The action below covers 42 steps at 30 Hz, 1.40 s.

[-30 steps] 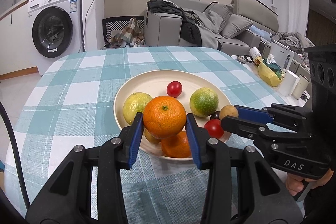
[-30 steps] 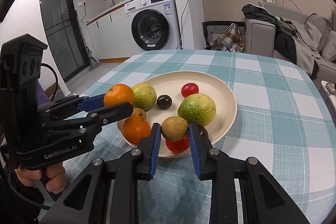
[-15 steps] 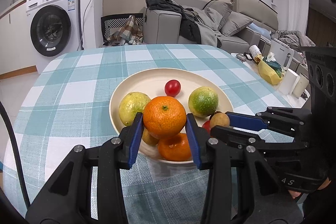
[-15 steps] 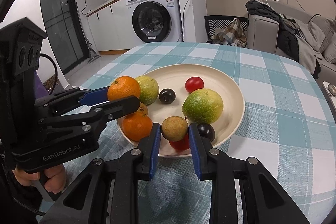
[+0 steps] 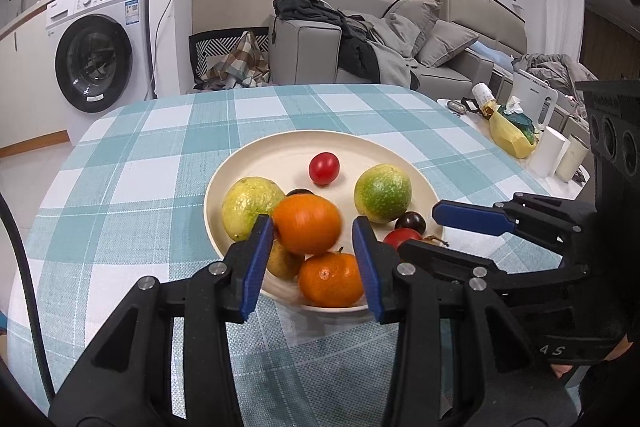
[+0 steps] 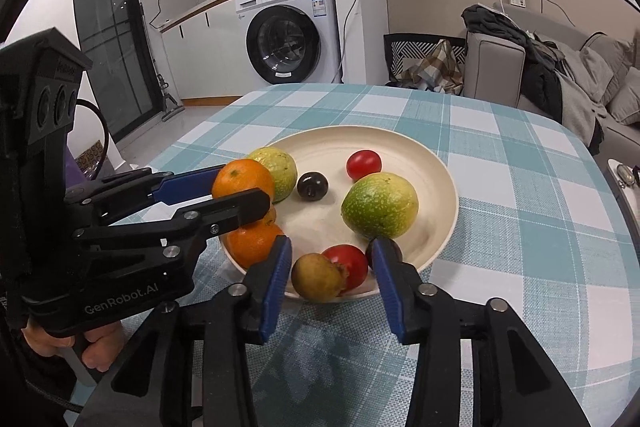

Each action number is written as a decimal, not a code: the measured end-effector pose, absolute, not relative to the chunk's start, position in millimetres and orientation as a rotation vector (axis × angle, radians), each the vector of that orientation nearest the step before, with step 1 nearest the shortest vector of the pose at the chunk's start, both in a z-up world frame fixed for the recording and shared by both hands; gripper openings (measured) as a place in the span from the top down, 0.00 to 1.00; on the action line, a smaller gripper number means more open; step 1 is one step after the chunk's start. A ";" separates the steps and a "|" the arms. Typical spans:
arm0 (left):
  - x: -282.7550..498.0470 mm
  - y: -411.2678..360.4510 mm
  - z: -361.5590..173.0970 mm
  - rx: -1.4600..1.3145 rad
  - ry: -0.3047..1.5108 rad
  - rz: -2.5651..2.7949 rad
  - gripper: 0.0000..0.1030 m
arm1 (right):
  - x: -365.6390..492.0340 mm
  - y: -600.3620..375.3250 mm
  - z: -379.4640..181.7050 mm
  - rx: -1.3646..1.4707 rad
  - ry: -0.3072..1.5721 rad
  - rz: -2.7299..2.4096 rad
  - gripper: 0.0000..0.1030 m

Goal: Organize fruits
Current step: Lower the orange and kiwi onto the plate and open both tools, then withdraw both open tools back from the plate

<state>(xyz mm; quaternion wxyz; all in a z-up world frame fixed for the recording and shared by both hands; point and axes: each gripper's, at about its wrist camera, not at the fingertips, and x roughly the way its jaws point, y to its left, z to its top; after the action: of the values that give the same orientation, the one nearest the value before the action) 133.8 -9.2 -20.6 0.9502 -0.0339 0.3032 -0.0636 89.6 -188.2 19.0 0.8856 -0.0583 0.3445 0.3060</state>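
Observation:
A cream plate point(image 5: 280, 151) point(image 6: 404, 147) on the checked tablecloth holds several fruits. My left gripper point(image 5: 314, 233) point(image 6: 224, 187) is open; an orange point(image 5: 307, 225) point(image 6: 243, 183) sits between its fingers, apart from the right finger, above a second orange point(image 5: 331, 279) point(image 6: 252, 243). My right gripper point(image 6: 330, 259) point(image 5: 436, 231) is open; a small brown fruit point(image 6: 316, 277) lies loose between its fingers at the plate's near rim, beside a red tomato point(image 6: 347, 263). Two green-yellow fruits point(image 6: 380, 205) point(image 5: 247, 201), a dark plum point(image 6: 313, 185) and another tomato point(image 6: 363, 165) also lie on the plate.
A side surface at the right holds a yellow bag point(image 5: 510, 135) and white cups point(image 5: 552, 153). A washing machine point(image 6: 288, 35) and a sofa point(image 5: 400, 43) stand beyond the table.
Both grippers have opened. The brown fruit has dropped from the right gripper onto the plate's rim. The orange has come free of the left gripper's fingers and looks blurred.

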 end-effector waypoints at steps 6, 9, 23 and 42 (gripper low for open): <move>132.2 -10.6 -20.5 -0.067 0.613 -0.121 0.61 | 90.1 -191.9 20.6 -0.109 0.704 0.616 0.45; 131.6 -6.8 -20.4 -0.086 0.608 -0.104 0.51 | 90.0 -193.9 21.5 -0.099 0.701 0.612 0.39; 118.5 -3.7 -19.7 -0.072 0.596 -0.075 0.09 | 88.3 -219.3 27.3 0.003 0.650 0.602 0.00; 76.0 0.7 -8.8 -0.047 0.527 -0.029 0.01 | 65.3 -251.1 39.5 0.014 0.521 0.613 0.00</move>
<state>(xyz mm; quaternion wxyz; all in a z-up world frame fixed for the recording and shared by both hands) 76.0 0.7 -8.8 0.9651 -0.0232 0.2606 -0.0142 65.3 -251.1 39.5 0.9201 0.0068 0.2537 0.2983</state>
